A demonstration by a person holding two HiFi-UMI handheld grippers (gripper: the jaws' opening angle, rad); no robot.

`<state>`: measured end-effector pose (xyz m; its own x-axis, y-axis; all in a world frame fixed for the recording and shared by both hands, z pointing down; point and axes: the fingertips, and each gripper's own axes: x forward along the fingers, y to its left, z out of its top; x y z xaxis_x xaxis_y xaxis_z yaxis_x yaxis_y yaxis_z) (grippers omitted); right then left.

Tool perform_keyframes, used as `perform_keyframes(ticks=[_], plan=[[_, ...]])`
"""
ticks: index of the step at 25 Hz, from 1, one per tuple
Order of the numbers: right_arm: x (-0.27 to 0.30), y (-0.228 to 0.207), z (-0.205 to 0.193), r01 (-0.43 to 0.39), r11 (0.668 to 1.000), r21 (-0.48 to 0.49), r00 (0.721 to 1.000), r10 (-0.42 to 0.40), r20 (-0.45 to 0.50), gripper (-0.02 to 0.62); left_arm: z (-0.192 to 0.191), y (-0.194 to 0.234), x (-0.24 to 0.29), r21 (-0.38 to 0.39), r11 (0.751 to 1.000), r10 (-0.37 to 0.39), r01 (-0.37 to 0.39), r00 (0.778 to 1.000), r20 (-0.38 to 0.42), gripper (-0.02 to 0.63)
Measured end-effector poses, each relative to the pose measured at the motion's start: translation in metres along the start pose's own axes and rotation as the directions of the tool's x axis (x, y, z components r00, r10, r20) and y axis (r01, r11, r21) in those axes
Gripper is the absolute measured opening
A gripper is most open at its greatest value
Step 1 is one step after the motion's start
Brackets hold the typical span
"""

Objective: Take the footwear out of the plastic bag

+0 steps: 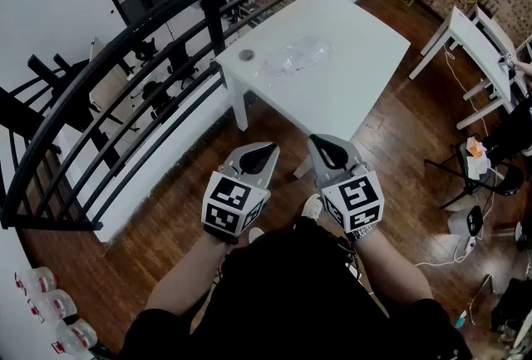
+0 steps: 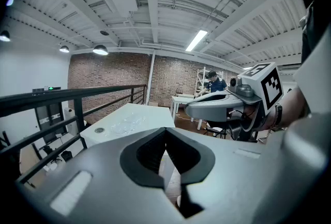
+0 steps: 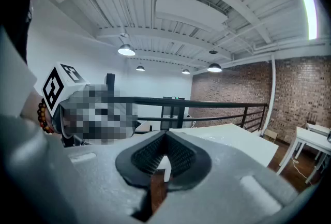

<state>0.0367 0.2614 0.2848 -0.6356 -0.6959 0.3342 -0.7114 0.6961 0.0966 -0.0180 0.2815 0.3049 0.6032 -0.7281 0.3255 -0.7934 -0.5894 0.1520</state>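
Head view only: bag (image 1: 293,59) lies on the table (image 1: 357,84), well ahead of both grippers; can't make out footwear in it. Left gripper view only: person (image 2: 213,82) far back. Left gripper (image 1: 264,150) and right gripper (image 1: 321,142) have jaws together, empty, touching nothing.

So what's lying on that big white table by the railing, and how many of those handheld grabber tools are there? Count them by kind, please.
Clear crumpled plastic bag: 1
Small round grey disc: 1
Grey handheld grippers with marker cubes, left gripper and right gripper, both with jaws shut and empty: 2
Total: 4
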Motion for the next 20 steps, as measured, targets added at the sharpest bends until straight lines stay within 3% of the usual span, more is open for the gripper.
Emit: perform_keyframes(ticks=[12, 20], plan=[[0.03, -0.112, -0.013, -0.084, 0.996, 0.025, 0.996, 0.084, 0.003, -0.011, 0.028, 0.012, 0.107, -0.006, 0.995, 0.095, -0.095, 0.995, -0.043, 0.015], [0.048, -0.172, -0.021, -0.183, 0.982, 0.044, 0.983, 0.183, 0.006, -0.011, 0.039, 0.022, 0.16, -0.03, 0.978, 0.203, -0.206, 0.975, -0.089, 0.015]])
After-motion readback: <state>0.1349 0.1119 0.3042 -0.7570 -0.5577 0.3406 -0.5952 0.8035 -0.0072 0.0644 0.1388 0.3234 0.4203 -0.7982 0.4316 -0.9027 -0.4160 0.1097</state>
